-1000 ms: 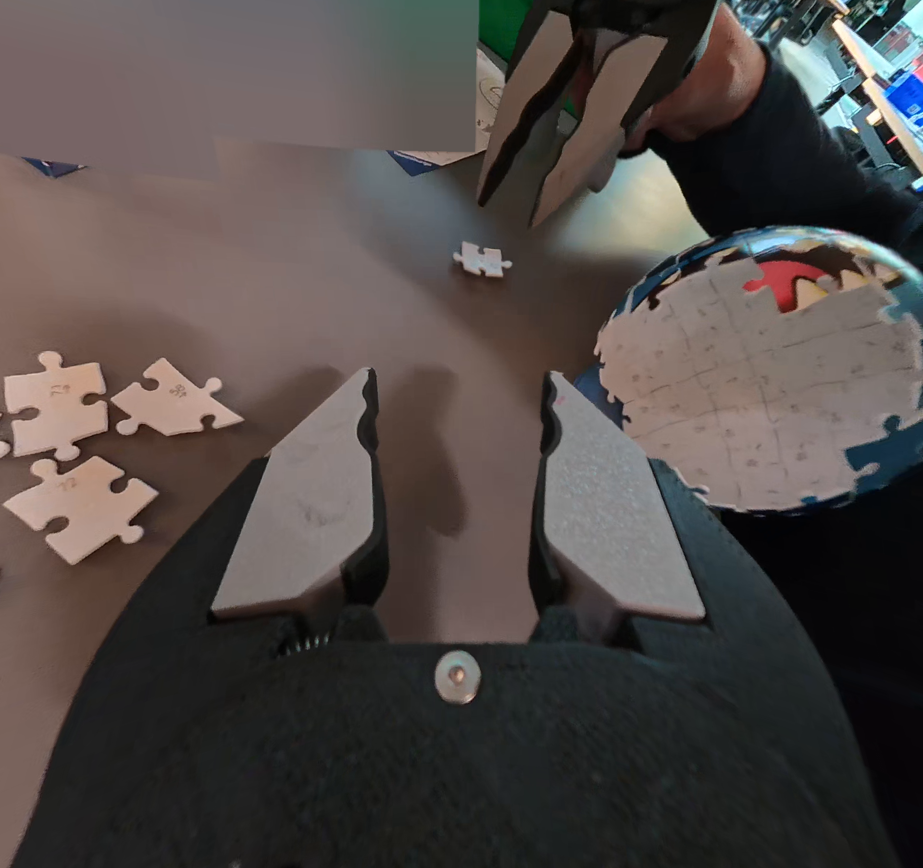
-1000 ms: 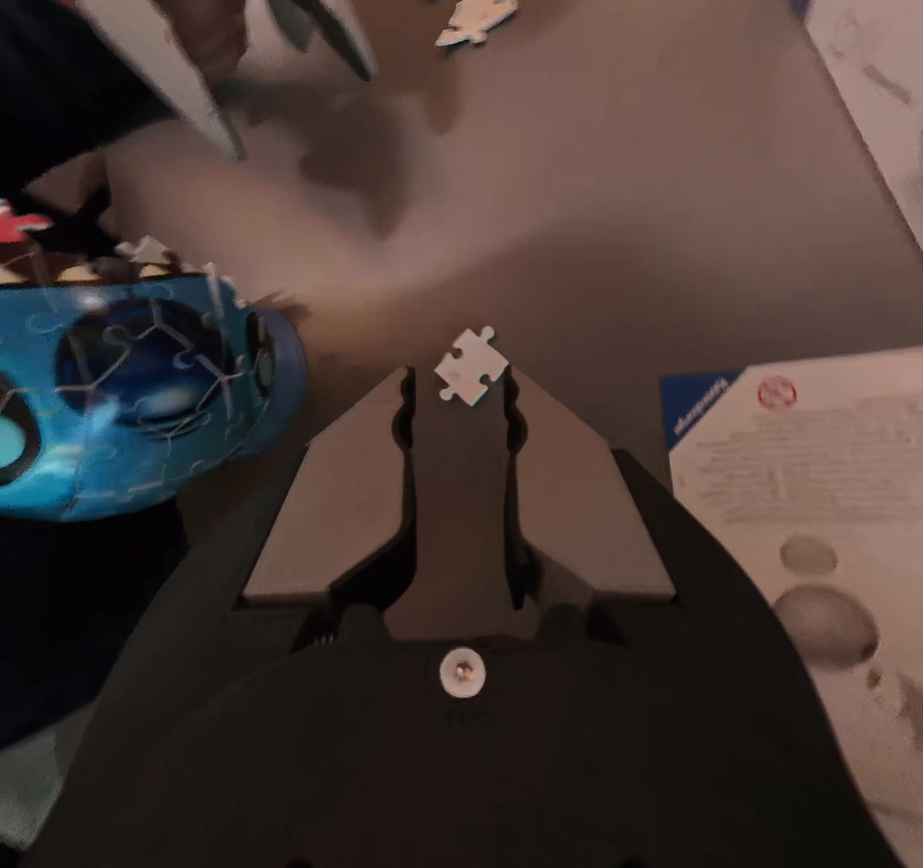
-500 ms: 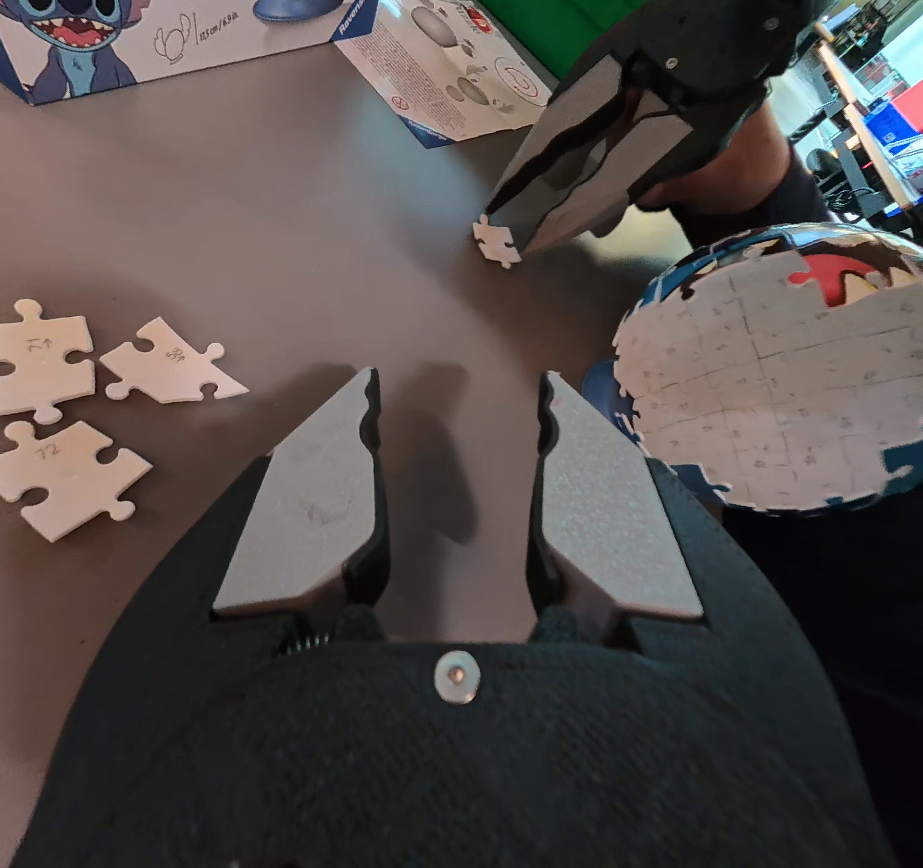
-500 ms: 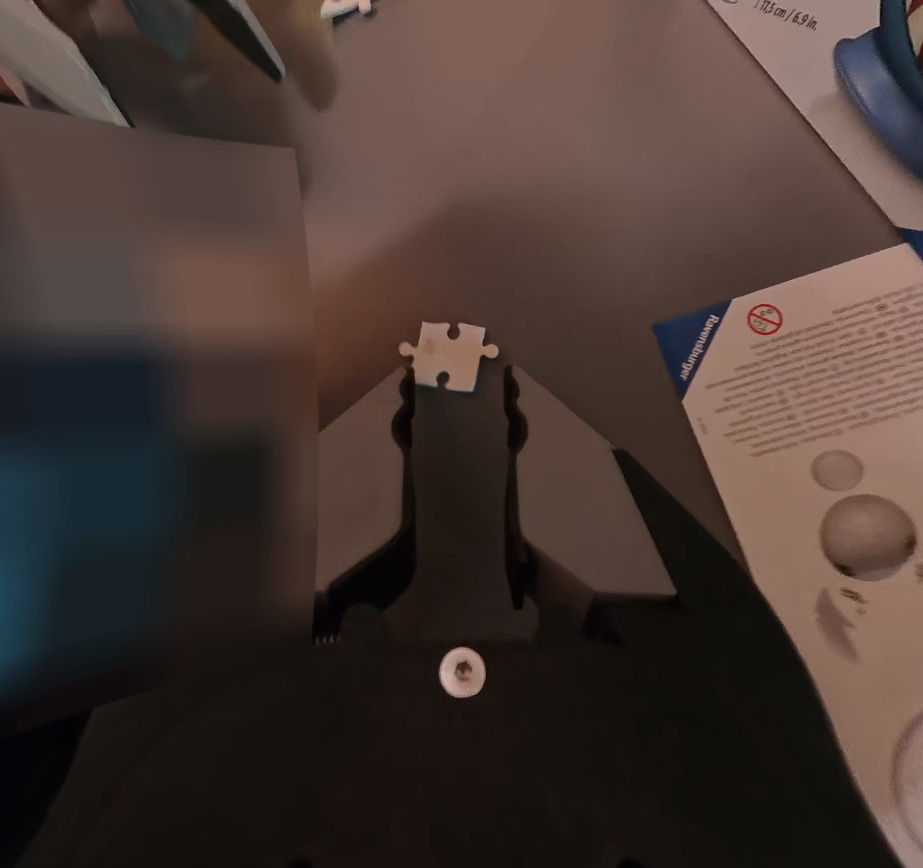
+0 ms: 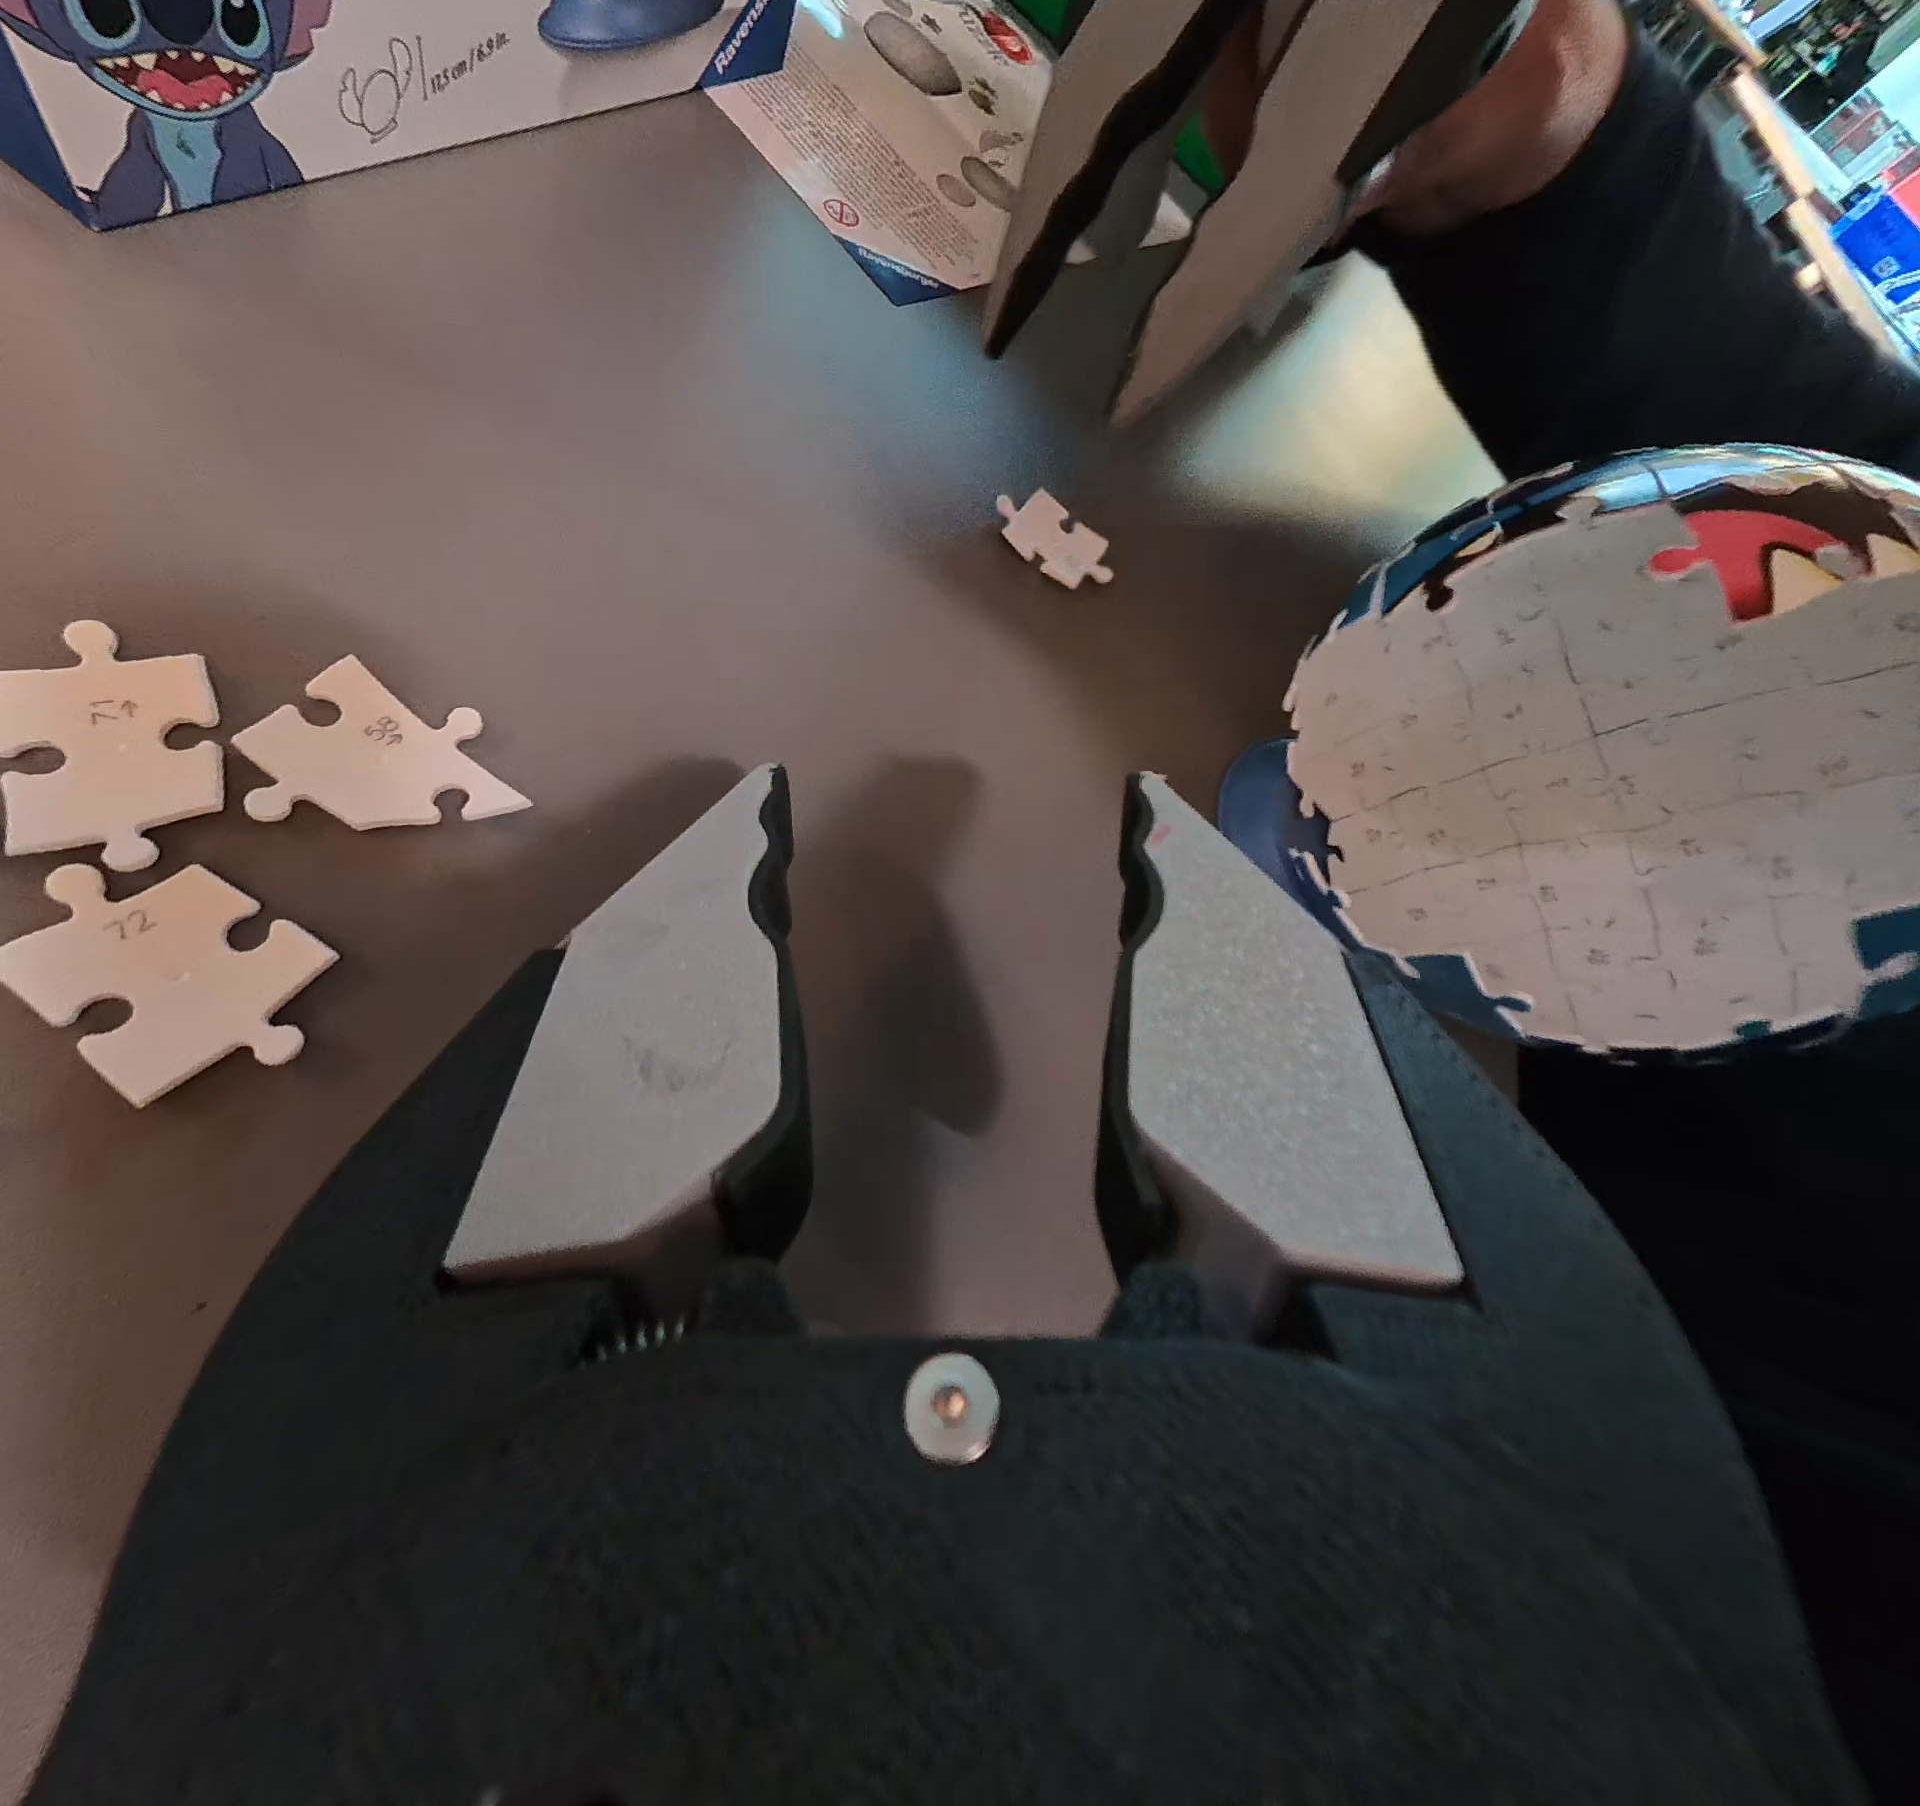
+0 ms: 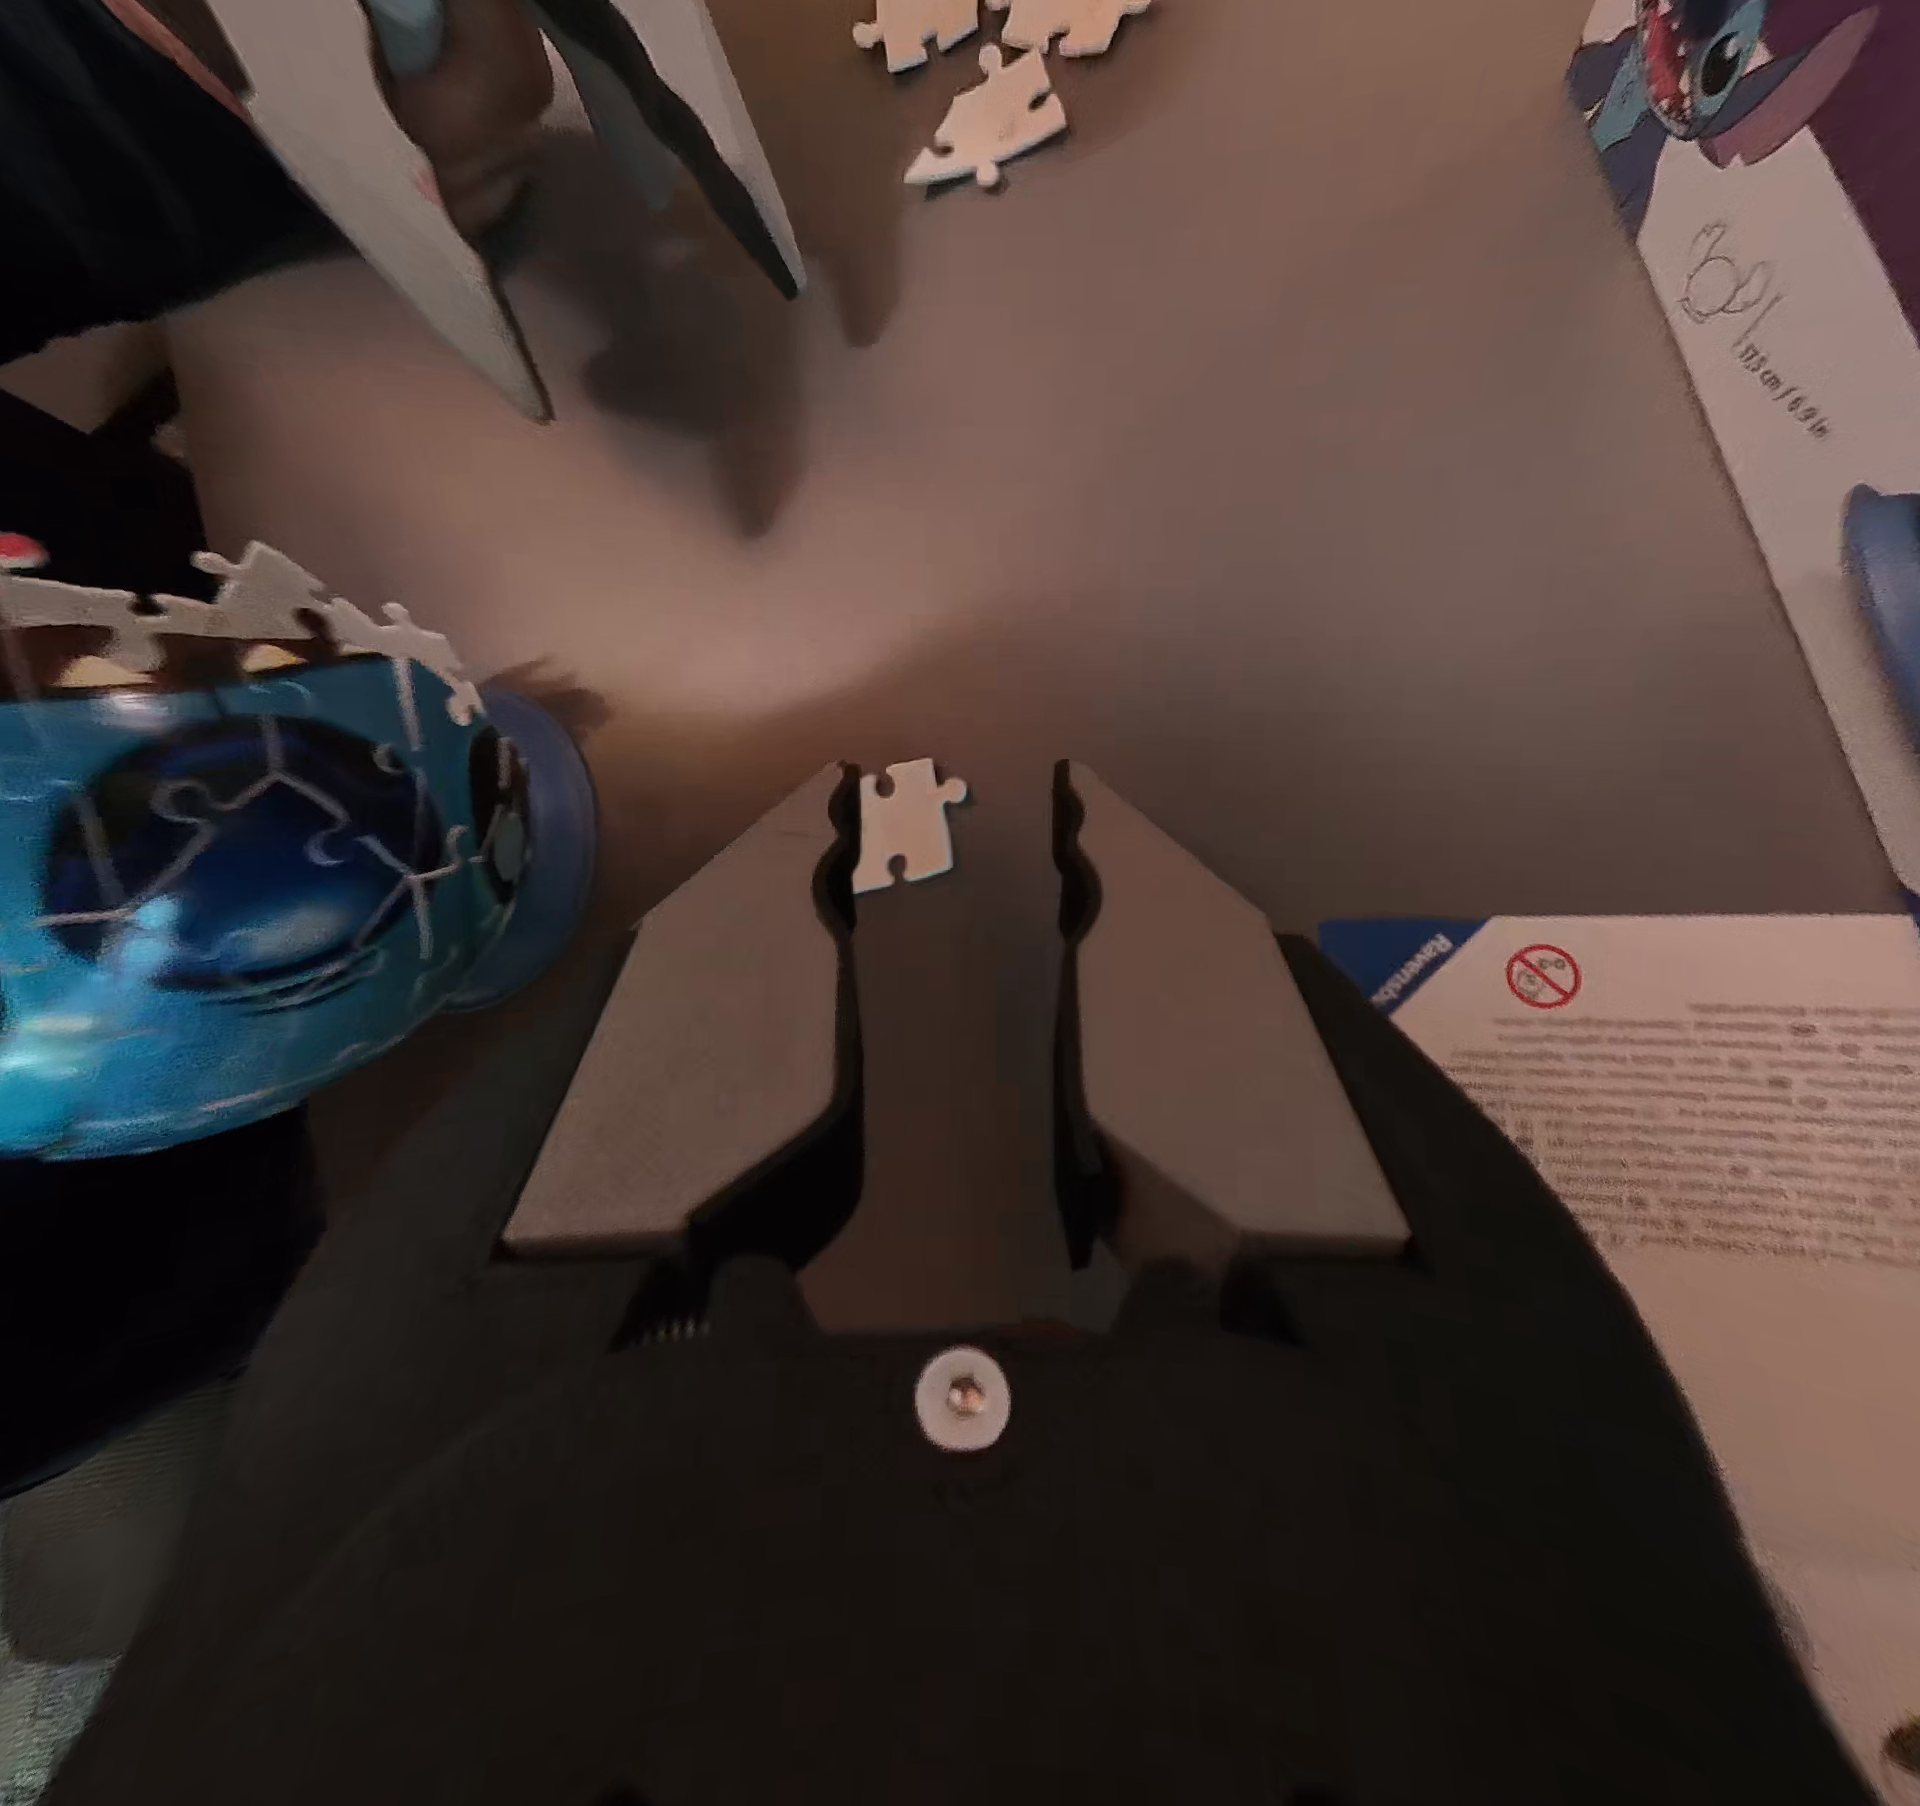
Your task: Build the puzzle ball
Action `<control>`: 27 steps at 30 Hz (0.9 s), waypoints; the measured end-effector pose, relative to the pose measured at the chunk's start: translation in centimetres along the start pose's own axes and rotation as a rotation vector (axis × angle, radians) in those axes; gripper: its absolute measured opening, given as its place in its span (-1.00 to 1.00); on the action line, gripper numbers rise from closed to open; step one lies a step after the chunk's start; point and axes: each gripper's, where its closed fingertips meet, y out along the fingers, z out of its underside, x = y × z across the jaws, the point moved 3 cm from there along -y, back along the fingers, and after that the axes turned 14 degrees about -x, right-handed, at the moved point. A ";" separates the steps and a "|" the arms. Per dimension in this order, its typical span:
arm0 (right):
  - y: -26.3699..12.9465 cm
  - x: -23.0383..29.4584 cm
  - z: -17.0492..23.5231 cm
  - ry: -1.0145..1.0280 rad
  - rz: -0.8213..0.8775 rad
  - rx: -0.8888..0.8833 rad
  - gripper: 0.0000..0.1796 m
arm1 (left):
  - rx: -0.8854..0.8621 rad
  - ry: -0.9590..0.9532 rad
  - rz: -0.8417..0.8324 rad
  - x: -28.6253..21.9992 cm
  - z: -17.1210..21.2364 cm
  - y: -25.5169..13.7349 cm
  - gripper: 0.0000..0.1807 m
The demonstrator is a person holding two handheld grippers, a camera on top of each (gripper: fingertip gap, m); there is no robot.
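Note:
The partly built puzzle ball stands on a blue stand at the right, its white inside facing my left gripper; the right wrist view shows its blue outside. A small white puzzle piece lies flat on the grey table. My right gripper is open and hovers over that piece, which shows between its fingertips, close to the left one. From the left wrist view the right gripper is above and behind the piece. My left gripper is open and empty, left of the ball.
Three loose white pieces lie at the left, and show at the top of the right wrist view. The puzzle box and a leaflet lie at the back. A person's dark sleeve is behind the ball. One gripper's finger ends stand about 12 cm off the other's.
Half a second ago the right gripper's tips were down at the small piece; now they are raised above it. The piece stays on the table, turned a little. The left gripper stays open.

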 end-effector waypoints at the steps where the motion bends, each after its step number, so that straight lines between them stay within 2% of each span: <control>1: -0.4 0.3 0.1 0.009 0.004 0.008 -0.61 | 0.002 0.006 -0.005 0.1 0.0 -0.1 -0.32; 5: -0.8 1.0 2.3 0.034 0.099 0.045 -0.54 | 0.019 0.027 -0.015 0.1 0.3 -0.1 -0.32; 7: -0.2 1.5 3.4 0.063 0.129 0.040 -0.44 | 0.028 0.032 -0.016 0.0 0.4 0.0 -0.31; 11: 0.9 2.3 3.5 0.022 0.198 0.000 -0.43 | 0.031 0.034 -0.015 0.0 0.5 0.0 -0.32; 13: 1.3 2.1 3.5 -0.029 0.240 0.000 -0.48 | 0.031 0.030 -0.017 0.0 0.4 0.0 -0.32; 16: 1.4 1.7 3.6 -0.152 0.294 0.011 -0.72 | 0.029 0.027 -0.018 0.1 0.4 0.0 -0.32; 22: 1.7 1.8 3.4 -0.230 0.230 0.000 -0.73 | 0.041 0.010 -0.003 0.0 0.5 0.3 -0.31; 27: 1.3 1.9 1.2 -0.315 0.182 -0.025 -0.74 | 0.050 0.022 0.021 -0.5 -0.1 1.9 -0.32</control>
